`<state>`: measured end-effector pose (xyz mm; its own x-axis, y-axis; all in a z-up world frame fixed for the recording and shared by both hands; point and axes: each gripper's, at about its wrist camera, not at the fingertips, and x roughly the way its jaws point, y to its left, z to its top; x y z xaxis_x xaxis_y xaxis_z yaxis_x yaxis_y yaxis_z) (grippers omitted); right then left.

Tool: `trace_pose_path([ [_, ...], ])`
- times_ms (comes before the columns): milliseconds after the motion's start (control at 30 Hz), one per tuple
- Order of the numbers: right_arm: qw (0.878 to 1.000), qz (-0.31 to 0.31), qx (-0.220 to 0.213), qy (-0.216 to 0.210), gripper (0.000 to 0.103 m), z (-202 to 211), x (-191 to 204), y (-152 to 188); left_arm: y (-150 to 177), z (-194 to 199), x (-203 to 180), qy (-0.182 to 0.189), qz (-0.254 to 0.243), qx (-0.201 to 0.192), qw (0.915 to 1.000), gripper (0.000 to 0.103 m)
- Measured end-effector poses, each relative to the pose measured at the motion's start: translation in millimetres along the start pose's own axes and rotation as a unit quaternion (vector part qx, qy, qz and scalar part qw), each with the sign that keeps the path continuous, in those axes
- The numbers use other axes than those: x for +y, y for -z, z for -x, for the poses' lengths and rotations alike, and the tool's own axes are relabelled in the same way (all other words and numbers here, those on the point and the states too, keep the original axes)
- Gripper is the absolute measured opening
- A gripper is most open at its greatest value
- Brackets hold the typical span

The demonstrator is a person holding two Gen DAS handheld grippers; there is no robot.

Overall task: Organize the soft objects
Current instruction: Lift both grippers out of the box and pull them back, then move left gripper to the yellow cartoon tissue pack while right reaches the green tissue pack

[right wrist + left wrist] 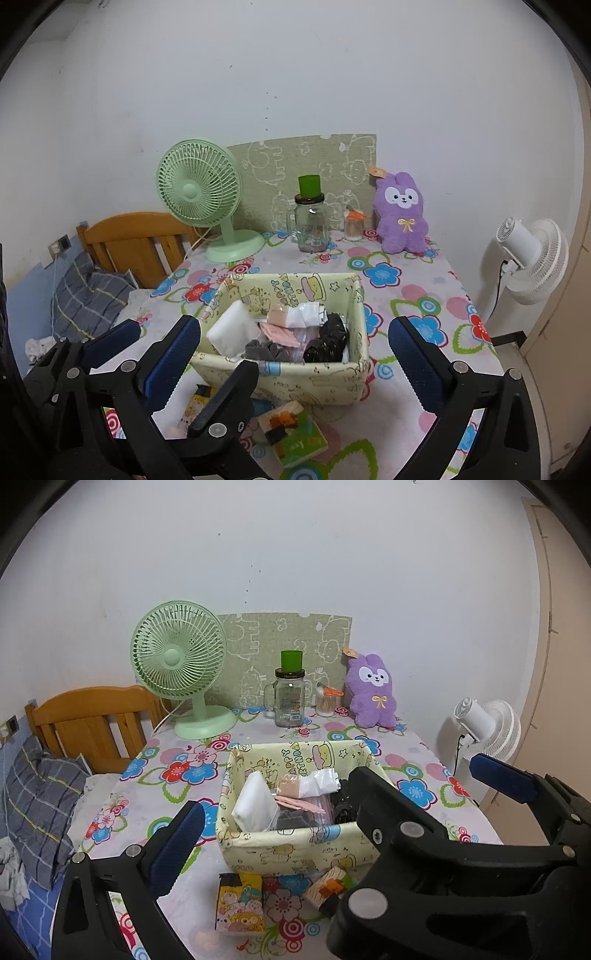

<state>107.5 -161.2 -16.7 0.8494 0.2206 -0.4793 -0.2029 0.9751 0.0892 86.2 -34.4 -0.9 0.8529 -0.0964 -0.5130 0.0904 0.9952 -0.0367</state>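
Both grippers (295,354) (332,797) gape empty. Soft items are already bunched inside the yellow cartoon-print fabric box (295,380) mid-table; the purple plush rabbit (400,214) at the wall should be gripped mid-body next.

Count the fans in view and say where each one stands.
2. The green fan stands at the table's back left corner, beside the glass jar. The white fan stands off the table's right side, near the wall. Others may be out of frame.
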Motion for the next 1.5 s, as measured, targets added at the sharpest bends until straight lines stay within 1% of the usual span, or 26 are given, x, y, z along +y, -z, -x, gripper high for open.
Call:
trace_pose_path([
  [200,1.000,0.002,-0.003,0.014,0.103,9,3,10,10,8,0,-0.002,-0.002,0.001,1.0000,0.103],
  [300,1.000,0.005,-0.002,0.022,0.103,12,4,16,17,11,0,-0.010,-0.003,0.000,0.9999,0.103],
  [600,1.000,0.005,0.001,0.015,0.103,20,8,34,34,19,3,-0.012,-0.002,0.003,0.9999,0.103],
  [767,1.000,0.010,0.000,0.014,0.103,23,12,41,44,21,6,-0.013,0.007,0.009,0.9999,0.103],
  [1000,1.000,0.010,0.013,0.017,0.103,21,13,53,55,22,5,-0.027,-0.001,0.006,0.9996,0.103],
  [1167,1.000,0.010,0.019,0.014,0.103,16,15,62,62,19,7,-0.029,-0.002,0.008,0.9996,0.103],
  [1500,0.999,0.013,0.035,0.007,0.103,3,18,79,80,9,13,-0.026,0.002,0.025,0.9993,0.102],
])
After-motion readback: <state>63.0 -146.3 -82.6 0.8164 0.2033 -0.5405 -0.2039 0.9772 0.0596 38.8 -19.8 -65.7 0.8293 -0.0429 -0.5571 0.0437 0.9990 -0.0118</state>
